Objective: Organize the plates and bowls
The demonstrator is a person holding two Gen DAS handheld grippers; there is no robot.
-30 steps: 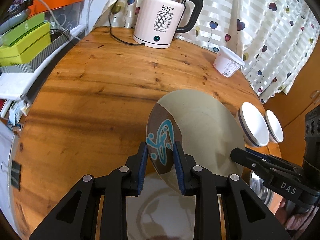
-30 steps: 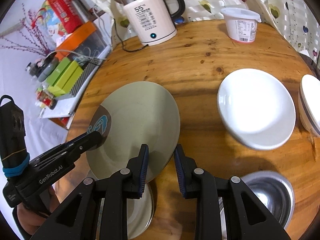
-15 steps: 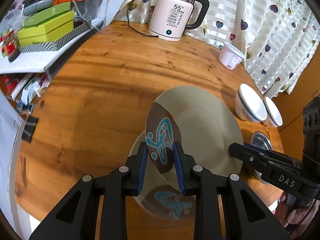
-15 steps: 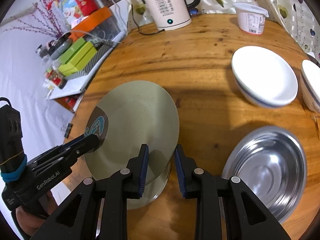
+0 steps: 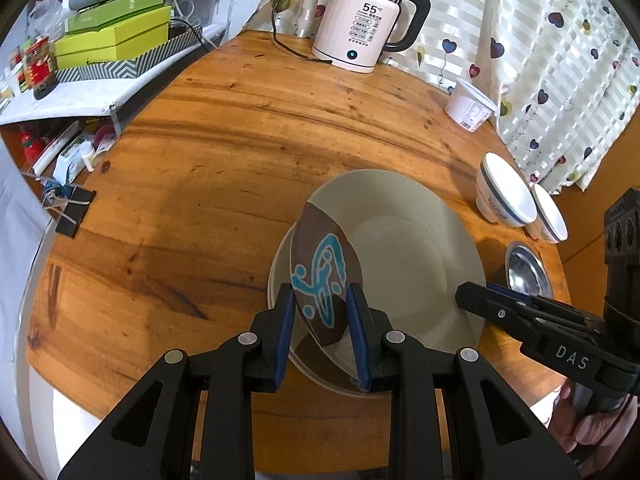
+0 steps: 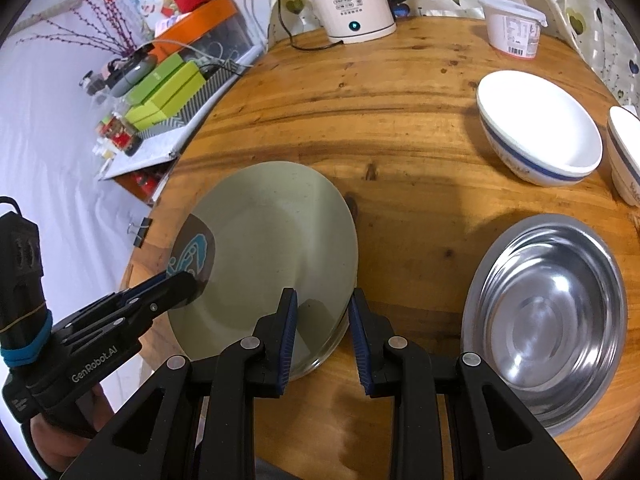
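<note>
Left wrist, plate (image 5: pixel 404 248) rim between left gripper (image 5: pixel 320 332) fingers (image 5: pixel 285 320) (tilted)

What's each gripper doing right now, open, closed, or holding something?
Left gripper: shut on the green plate's patterned rim.
Right gripper: shut on the same plate's opposite rim.

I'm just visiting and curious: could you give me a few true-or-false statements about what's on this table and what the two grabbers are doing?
1. Both grippers, left gripper and right gripper, hold one beige plate. True.
2. The kettle display reads 90. False: it reads 55.
3. A steel bowl sits right of the plate in the right wrist view. True.
4. The white bowls are stacked inside the steel bowl. False: they stand apart on the wooden table.
</note>
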